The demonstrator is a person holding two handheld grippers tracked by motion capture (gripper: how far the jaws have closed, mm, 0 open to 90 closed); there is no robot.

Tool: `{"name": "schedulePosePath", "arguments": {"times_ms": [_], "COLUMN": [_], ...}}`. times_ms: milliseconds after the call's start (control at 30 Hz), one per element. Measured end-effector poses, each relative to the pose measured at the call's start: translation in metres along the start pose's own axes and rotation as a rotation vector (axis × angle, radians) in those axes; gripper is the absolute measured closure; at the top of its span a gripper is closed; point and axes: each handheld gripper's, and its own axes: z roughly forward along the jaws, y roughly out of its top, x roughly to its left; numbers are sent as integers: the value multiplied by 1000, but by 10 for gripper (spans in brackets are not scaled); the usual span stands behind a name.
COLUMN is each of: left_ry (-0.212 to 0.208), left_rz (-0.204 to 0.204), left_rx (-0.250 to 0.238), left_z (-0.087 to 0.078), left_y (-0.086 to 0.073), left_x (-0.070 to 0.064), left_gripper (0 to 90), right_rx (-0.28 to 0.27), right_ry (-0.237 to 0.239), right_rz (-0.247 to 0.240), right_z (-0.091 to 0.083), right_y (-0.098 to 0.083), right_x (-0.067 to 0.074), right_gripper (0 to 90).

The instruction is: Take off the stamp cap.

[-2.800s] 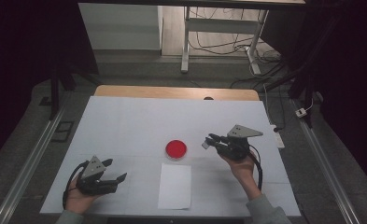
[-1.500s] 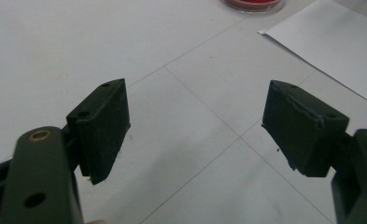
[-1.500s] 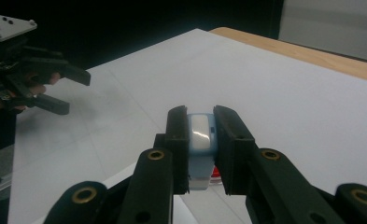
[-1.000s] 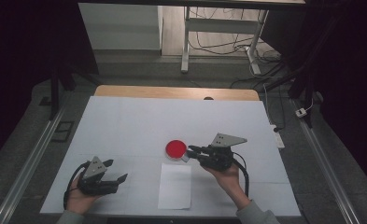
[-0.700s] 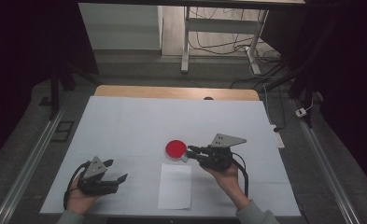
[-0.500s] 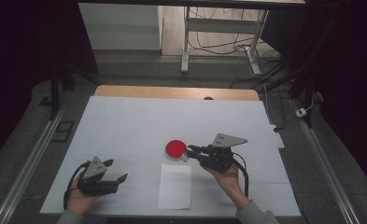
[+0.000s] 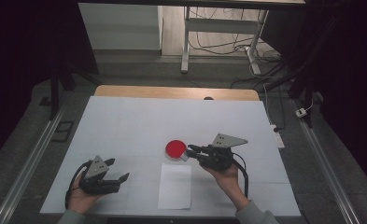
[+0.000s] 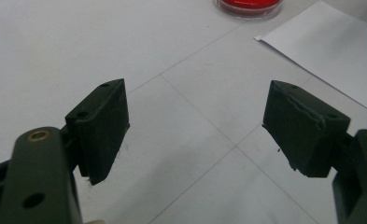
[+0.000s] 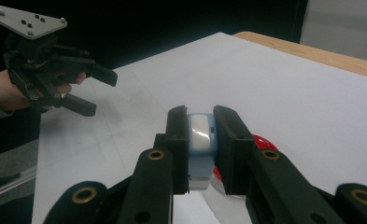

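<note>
Nearest: white paper sheet (image 7: 174, 185) flat on desk (image 7: 125, 126), between both hands. Left gripper (image 7: 117, 178) wide open, nothing between pads, low over desk at left. Right gripper (image 9: 201, 154) clamped on small pale-blue block (image 9: 201, 140), glossy white top face; high view loses it to blur. Just beyond, touching or nearly: round red dish (image 7: 175, 149), clear rim.
</note>
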Motion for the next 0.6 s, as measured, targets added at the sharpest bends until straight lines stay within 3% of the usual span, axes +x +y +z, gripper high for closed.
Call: {"name": "schedulePosePath", "arguments": {"times_ms": [300, 600], "left_ry": [-8, -34], "left_rz": [-10, -9], "left_rx": [-26, -36], "left_z": [1, 1], "left_y": [13, 36], "left_x": [-4, -8], "left_gripper": [224, 222], "right_rx": [-7, -23], "right_ry": [1, -9], "right_rz": [7, 17], "right_z": [-1, -7], "right_y": [1, 1], "right_x": [1, 1], "right_gripper": [753, 753]}}
